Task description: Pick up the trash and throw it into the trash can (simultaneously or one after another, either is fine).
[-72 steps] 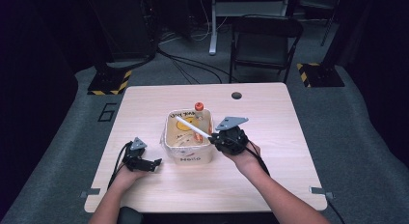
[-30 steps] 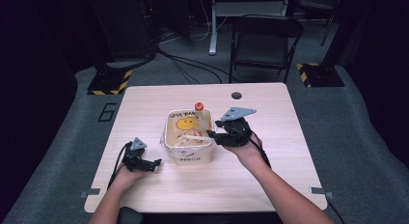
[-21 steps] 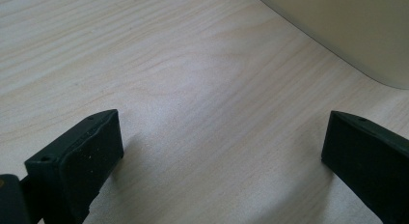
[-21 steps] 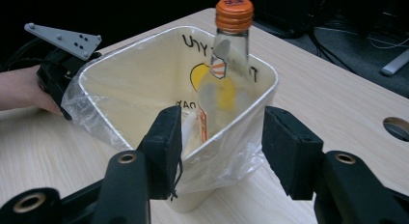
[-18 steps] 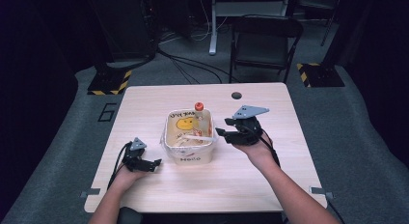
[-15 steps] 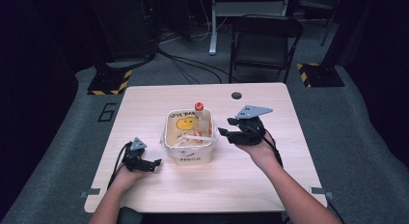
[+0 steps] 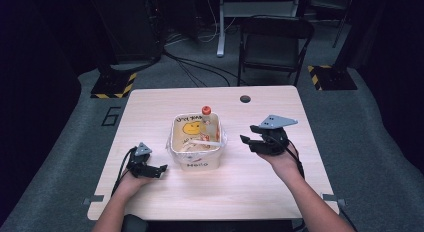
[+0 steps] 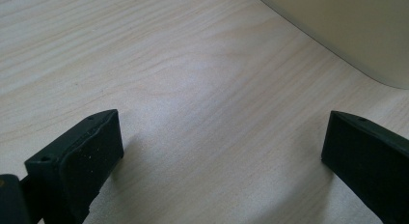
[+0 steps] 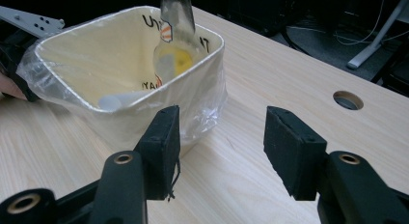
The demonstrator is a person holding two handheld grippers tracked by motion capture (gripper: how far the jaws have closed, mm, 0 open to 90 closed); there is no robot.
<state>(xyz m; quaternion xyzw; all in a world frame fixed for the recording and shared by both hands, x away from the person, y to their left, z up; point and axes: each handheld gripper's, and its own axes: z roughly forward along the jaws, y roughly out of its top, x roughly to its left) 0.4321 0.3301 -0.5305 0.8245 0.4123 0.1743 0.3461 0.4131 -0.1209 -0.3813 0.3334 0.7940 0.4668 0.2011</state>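
Cream bin (image 7: 196, 159) holding bottle (image 7: 208, 123) and white tube (image 7: 205, 141), right claw (image 7: 251, 135) spread beside it, left claw (image 7: 160, 171) spread.

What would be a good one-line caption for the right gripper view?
Open claw with nothing in it, facing a plastic-lined cream bin that holds a bottle and a white tube.
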